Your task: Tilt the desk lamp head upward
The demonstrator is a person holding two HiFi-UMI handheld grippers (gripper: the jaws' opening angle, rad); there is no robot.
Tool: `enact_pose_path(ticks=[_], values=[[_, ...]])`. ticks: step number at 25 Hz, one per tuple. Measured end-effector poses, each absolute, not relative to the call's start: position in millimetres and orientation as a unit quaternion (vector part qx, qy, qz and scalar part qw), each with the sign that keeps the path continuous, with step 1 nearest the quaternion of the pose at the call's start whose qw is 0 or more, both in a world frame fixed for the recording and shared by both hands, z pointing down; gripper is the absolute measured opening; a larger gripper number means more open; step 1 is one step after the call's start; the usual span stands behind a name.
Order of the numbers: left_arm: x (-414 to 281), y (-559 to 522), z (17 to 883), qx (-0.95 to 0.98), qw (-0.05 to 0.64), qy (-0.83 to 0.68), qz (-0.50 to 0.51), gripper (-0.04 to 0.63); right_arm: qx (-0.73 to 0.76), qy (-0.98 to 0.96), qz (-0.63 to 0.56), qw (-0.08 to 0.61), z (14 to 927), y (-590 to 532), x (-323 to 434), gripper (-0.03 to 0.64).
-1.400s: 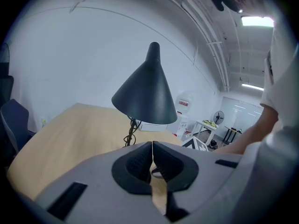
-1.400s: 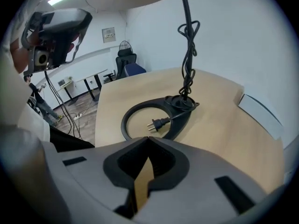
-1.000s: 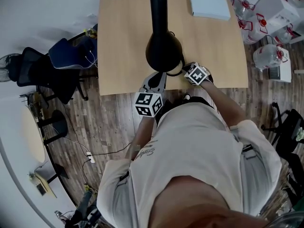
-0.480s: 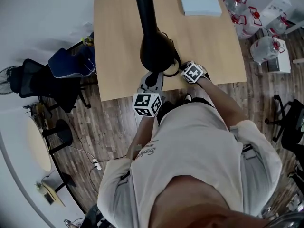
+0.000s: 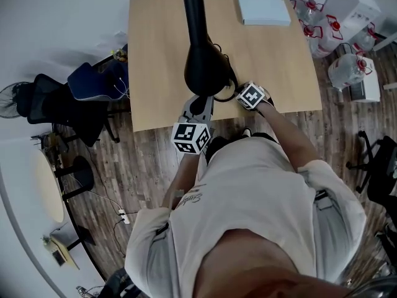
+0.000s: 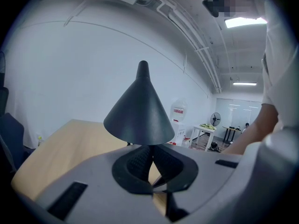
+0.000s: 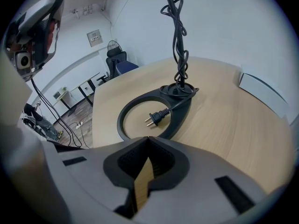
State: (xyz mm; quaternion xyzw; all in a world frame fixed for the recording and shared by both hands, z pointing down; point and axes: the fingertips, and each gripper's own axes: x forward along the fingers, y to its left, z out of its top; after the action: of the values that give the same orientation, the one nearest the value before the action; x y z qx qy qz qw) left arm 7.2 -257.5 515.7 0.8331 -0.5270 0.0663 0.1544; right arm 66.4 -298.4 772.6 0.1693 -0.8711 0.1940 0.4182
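Observation:
A black desk lamp stands on the wooden table, and from the head view its cone head hides most of the base. In the left gripper view that cone head sits right above my left gripper, whose jaws are shut with nothing between them; I cannot tell whether the tips touch the rim. My right gripper is shut and low over the table, facing the lamp's ring base. A plug lies inside the ring, and the cord winds up the stem.
A flat pale box lies at the table's far right, also seen as a white box. Water jugs stand on the floor at the right. Office chairs crowd the table's left side. The near table edge is beneath both grippers.
The head view has shifted slightly. Both grippers stay shut in about the same place by the lamp, and the lamp head looks unchanged.

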Motion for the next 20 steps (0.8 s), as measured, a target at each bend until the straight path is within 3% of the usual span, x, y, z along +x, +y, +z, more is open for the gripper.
enact_pose_path(ticks=[20], values=[[-1, -207, 424, 0.842, 0.094, -0.528, 0.061, 0.015, 0.191, -0.859, 0.186, 0.438, 774, -297, 63, -0.005]])
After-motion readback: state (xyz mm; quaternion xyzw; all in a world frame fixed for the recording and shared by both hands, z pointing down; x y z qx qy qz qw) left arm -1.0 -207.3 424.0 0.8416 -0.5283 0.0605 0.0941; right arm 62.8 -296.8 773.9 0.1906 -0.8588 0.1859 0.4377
